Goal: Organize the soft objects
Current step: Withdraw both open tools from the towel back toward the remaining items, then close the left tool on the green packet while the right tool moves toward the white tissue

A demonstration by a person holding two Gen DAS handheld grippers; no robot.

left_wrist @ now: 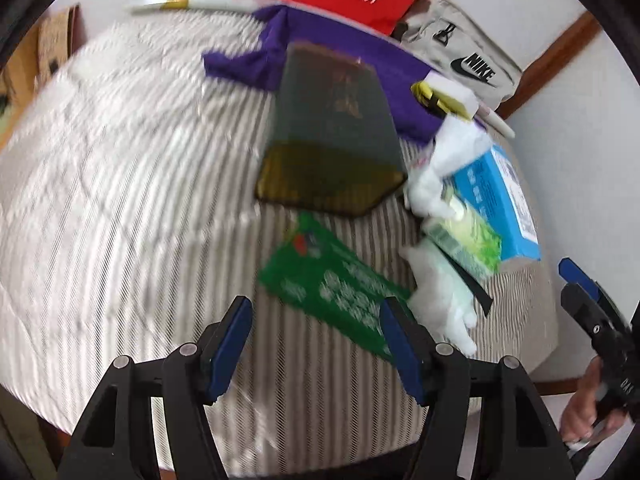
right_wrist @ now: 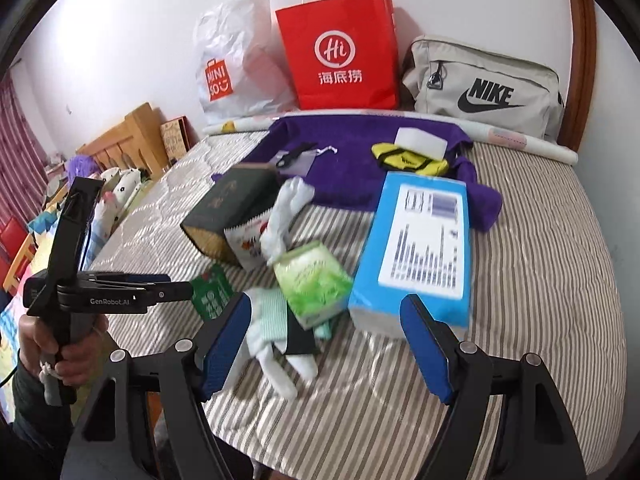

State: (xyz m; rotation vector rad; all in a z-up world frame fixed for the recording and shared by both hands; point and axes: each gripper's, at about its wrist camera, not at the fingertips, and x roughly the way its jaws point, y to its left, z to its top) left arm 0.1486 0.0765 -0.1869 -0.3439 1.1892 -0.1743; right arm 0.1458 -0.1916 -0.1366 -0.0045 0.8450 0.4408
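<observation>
- Left gripper (left_wrist: 316, 344): released, jaws apart, nothing between pads. Hovers over bed (left_wrist: 120, 200), angled down twd green packet (left_wrist: 336, 292).
- Right gripper (right_wrist: 324, 344): released, jaws wide, no contact w/ any item. Sits above near edge of bed (right_wrist: 540, 280), in front of blue box (right_wrist: 420, 248).
- Left gripper also visible in right wrist view at left, held by a hand (right_wrist: 68, 344); tips near green packet (right_wrist: 212, 290).
- Soft items, right wrist view: white sock (right_wrist: 288, 208) draped betw. dark book (right_wrist: 228, 216) and green tissue pack (right_wrist: 316, 280); second pale sock w/ green stripes (right_wrist: 272, 340) lies in front of tissue pack, just ahead of right gripper's left pad.
- Black strip (right_wrist: 298, 336) lies across second sock.
- Snack pouch (right_wrist: 244, 244) leans against dark book.
- Purple cloth (right_wrist: 352, 160) spread at far side of bed; carries white sponge (right_wrist: 420, 142) and yellow pouch (right_wrist: 408, 162).
- Rear row vs. wall: white plastic bag (right_wrist: 236, 60), red paper bag (right_wrist: 340, 52), grey bag (right_wrist: 488, 84).
- Left wrist view blurred; packet print not legible.
</observation>
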